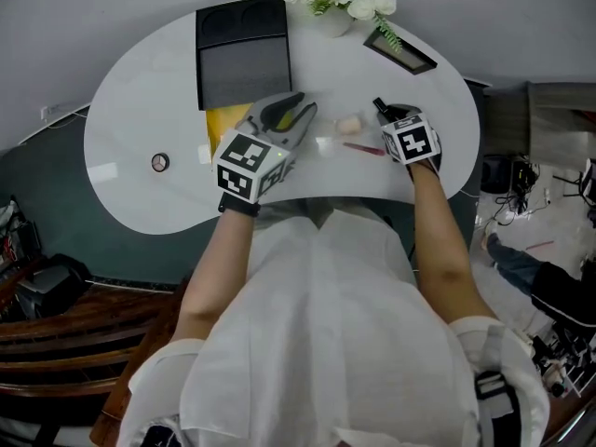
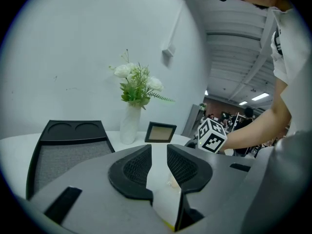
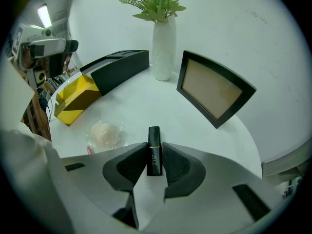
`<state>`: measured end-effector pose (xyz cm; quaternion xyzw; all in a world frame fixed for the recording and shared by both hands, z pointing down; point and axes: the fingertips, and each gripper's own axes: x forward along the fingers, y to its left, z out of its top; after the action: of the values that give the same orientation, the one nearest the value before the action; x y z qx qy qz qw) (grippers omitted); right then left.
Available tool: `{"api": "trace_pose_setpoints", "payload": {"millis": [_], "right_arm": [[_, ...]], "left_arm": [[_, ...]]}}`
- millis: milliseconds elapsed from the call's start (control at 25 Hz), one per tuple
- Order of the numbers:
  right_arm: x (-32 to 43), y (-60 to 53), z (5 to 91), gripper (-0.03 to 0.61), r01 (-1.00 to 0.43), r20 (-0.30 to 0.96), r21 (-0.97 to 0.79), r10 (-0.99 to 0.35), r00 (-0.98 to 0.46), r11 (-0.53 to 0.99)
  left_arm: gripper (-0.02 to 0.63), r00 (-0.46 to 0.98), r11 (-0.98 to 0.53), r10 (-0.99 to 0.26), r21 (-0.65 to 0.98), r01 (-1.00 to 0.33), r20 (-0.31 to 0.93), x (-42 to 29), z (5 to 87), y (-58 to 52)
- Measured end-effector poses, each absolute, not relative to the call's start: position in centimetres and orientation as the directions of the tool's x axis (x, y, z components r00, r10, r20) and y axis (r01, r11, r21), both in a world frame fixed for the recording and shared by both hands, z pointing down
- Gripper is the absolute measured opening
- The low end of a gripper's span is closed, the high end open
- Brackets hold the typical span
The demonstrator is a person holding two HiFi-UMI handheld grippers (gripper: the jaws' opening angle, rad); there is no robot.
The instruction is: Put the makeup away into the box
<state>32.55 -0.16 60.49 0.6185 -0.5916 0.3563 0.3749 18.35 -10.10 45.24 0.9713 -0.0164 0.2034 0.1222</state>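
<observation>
Lipstick (image 3: 154, 139): black tube, clamped between the right gripper (image 3: 155, 154) pads, at roughly 3 o'clock on the white table (image 1: 130, 166). Left gripper (image 2: 158, 152): jaws released, nothing between them, at the table's 6 o'clock, over the yellow box (image 3: 78, 97). Black box (image 1: 242, 49) sits at 12 o'clock, well apart from the tube. Wrapped puff (image 3: 104, 133) lies at 8 o'clock of the lipstick, pink pencil (image 1: 365, 148) just beside it
</observation>
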Motion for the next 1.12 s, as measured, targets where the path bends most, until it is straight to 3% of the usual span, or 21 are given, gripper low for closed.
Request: {"api": "trace_pose_setpoints", "payload": {"millis": [640, 1120], "right_arm": [[27.9, -7.3, 53.5, 0.092, -0.988, 0.829, 0.141, -0.554, 0.078, 0.071], [18.2, -15.5, 48.0, 0.092, -0.963, 0.758, 0.148, -0.651, -0.037, 0.227]], "left_arm": [[0.103, 0.927, -0.951, -0.083, 0.25, -0.183, 0.366, 10.6, 44.4, -15.5], [0.103, 0.916, -0.93, -0.162, 0.252, -0.265, 0.366, 3.8, 44.1, -19.7]]}}
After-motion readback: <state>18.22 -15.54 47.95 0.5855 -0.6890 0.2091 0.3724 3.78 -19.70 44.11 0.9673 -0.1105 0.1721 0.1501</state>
